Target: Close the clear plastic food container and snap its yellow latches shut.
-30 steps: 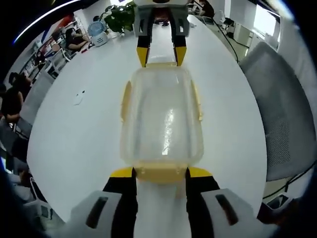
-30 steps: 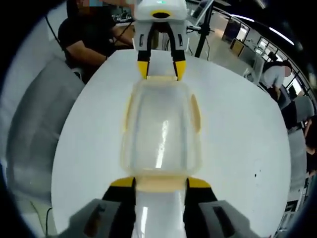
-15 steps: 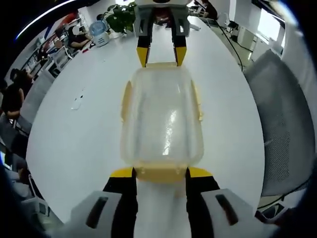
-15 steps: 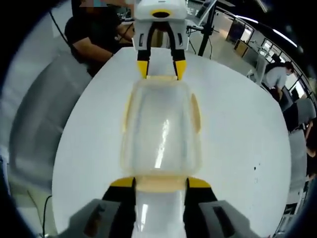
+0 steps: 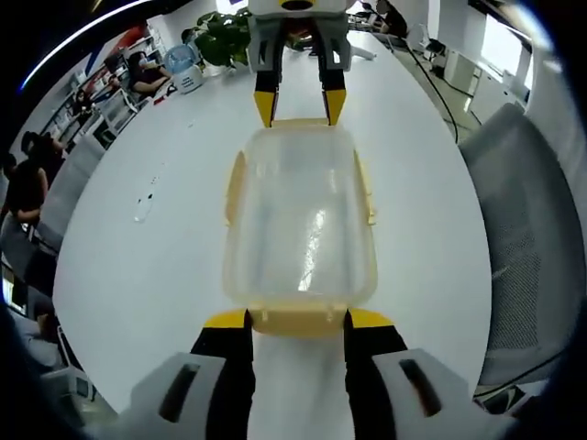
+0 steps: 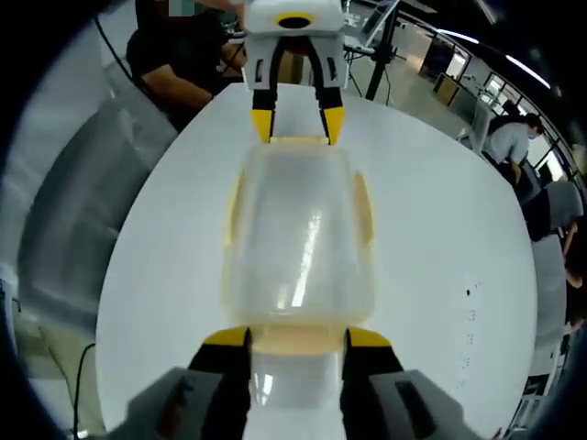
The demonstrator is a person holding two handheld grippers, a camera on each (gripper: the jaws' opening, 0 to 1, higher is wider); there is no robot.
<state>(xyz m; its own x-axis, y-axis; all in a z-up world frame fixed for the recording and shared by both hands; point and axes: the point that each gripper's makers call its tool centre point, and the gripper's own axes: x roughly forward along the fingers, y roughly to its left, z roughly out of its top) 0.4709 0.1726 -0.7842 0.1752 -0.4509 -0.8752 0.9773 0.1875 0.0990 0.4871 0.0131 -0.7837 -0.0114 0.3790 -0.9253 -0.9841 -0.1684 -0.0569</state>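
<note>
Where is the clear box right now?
The clear container sits on the white table, mid left gripper view, between the left gripper at its near end and the right gripper at its far end.

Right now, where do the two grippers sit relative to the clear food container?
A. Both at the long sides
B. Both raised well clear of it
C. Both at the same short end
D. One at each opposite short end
D: the left gripper brackets the near end latch of the container, and the right gripper meets the far end.

Bare table (image 5: 165, 266) around container (image 5: 300, 220)
</note>
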